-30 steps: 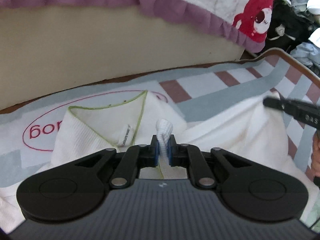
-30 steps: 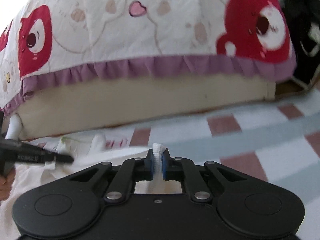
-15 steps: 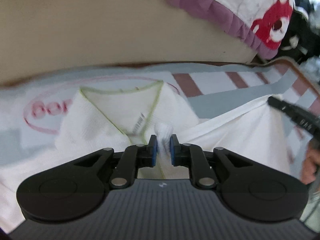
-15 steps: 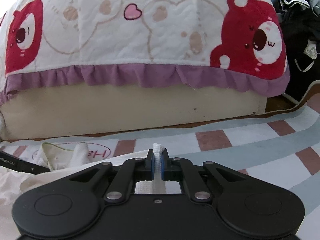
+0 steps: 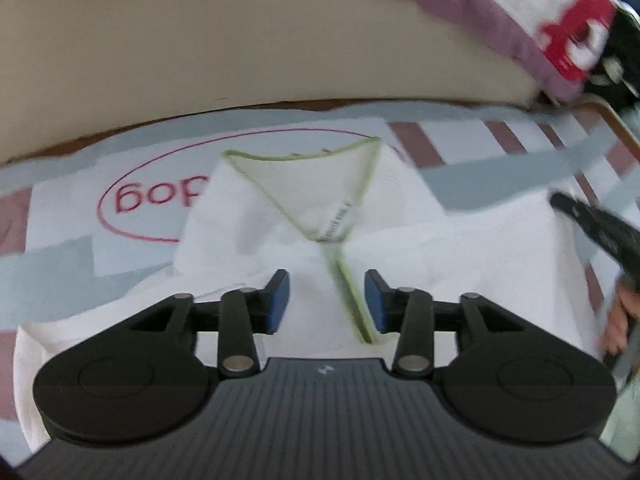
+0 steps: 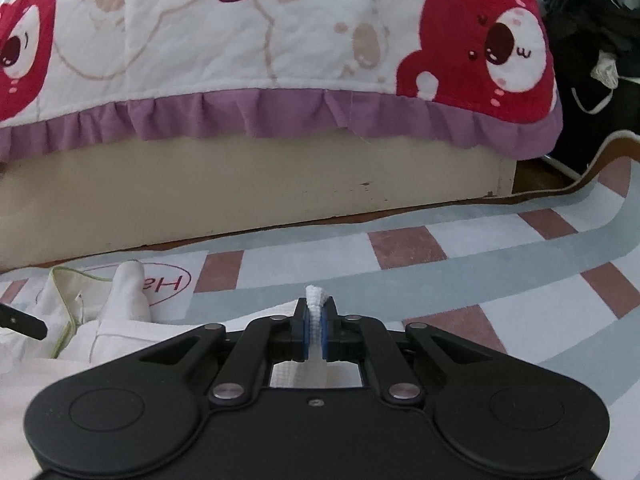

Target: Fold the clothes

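A white garment (image 5: 256,224) with a green-trimmed V collar (image 5: 320,184) lies on the checked rug (image 5: 472,184). My left gripper (image 5: 327,298) is open just above the cloth below the collar, jaws wide apart, holding nothing. My right gripper (image 6: 316,328) is shut on a pinch of the white garment's edge (image 6: 316,300), low over the rug. The garment's collar end shows at the left of the right wrist view (image 6: 124,300). The right gripper's finger (image 5: 592,224) shows at the right of the left wrist view, and the left gripper's finger (image 6: 22,322) at the left edge of the right wrist view.
The rug (image 6: 480,280) has pink, white and grey squares and a red oval logo (image 5: 152,200). A bed base (image 6: 240,192) with a bear-print quilt and purple ruffle (image 6: 280,116) stands close ahead. Dark clothes (image 6: 592,40) are piled at the far right.
My left gripper has opened and let go of the fold of white cloth, which now lies flat. My right gripper has kept its hold and moved slightly.
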`<state>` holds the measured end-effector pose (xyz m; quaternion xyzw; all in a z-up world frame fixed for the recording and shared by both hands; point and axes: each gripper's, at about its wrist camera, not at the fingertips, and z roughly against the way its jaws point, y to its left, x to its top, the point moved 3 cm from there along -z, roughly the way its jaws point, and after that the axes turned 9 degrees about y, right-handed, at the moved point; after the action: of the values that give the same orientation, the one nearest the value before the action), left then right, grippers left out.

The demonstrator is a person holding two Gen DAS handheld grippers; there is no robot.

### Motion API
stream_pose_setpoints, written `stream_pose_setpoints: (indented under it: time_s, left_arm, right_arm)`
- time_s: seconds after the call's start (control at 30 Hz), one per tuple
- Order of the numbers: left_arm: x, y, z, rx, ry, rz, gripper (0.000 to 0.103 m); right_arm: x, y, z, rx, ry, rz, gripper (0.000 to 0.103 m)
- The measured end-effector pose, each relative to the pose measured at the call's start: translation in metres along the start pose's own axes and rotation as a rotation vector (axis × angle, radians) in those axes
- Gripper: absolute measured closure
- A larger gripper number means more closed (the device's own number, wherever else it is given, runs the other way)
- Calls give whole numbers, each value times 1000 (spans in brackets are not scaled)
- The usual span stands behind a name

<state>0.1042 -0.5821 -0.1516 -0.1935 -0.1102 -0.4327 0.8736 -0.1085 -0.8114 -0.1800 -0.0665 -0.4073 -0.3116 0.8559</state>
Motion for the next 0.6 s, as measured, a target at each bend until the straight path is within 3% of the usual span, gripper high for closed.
stream_pose_setpoints:
  time_s: [0.07,0.13,0.27,0.3,0.33,0.37,0.43,0.5,0.6]
  left_arm:
    - [-5,-13,1,-39,33,-92,41]
    - [-12,-23,0,-40,34,-154,38]
    - [-25,-27,-7,-77,33,-95,35]
    - [-28,-27,-12,-89,49,-87,37]
    - [-32,-30,-15,-69,51,-105,54]
    - [-35,-33,-15,-34,47,-122,91]
    - [-33,-39,-11,23,49,-113,94]
    - [-32,-43,2,24,30,-69,94]
    - [-28,-53,28,71,-54,-134,93]
  right_arm:
    - [1,0,1,1,0,4,98]
    - [1,1,2,2,0,11,98]
    - [2,0,3,8,1,26,98]
    - [2,0,4,10,3,29,98]
    - [2,-1,4,14,3,29,98]
    - [2,-2,5,20,1,27,98]
    - [3,-3,6,45,-4,27,98]
    - [2,-1,9,94,-16,46,98]
    - [2,-1,10,106,-15,54,98]
